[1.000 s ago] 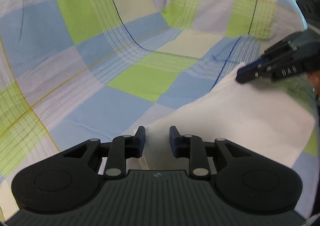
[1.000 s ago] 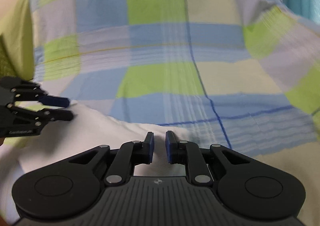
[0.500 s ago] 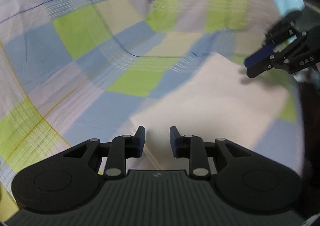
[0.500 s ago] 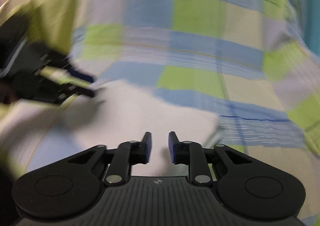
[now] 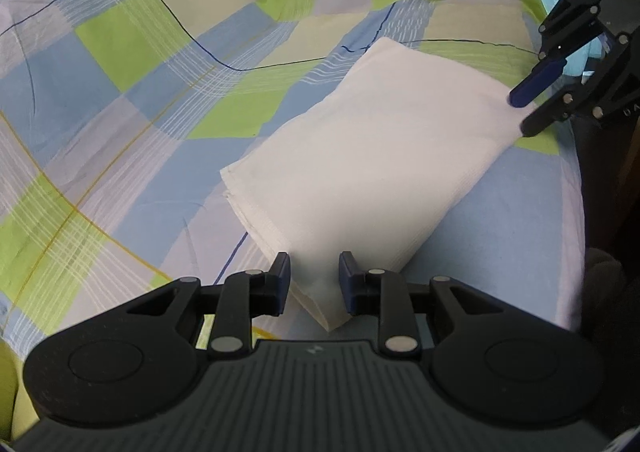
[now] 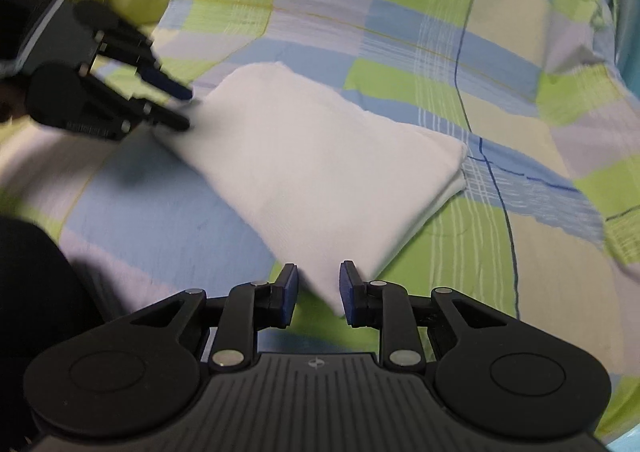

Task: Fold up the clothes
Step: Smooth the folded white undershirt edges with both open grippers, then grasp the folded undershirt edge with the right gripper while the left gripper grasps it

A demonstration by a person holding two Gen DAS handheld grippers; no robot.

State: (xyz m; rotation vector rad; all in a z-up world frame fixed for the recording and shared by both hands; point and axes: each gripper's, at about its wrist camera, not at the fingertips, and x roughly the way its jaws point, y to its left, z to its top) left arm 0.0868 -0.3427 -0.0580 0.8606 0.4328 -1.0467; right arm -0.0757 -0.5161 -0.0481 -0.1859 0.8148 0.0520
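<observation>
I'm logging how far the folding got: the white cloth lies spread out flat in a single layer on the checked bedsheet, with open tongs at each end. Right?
Not quite. The white cloth is already folded into a thick rectangle; the left wrist view shows stacked layers along its near edge. It does lie on the checked bedsheet, with the left tongs and right tongs open at each end.

Left tool looks motion-blurred; white cloth's near corner hidden.

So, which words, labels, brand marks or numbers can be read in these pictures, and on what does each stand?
No text reads whole.
Right gripper side, left wrist view: pale letters cut off by the frame edge, unreadable.
Left gripper side, right wrist view: a line of print, too blurred.
Small emblem on each gripper body: a sign, no letters.
</observation>
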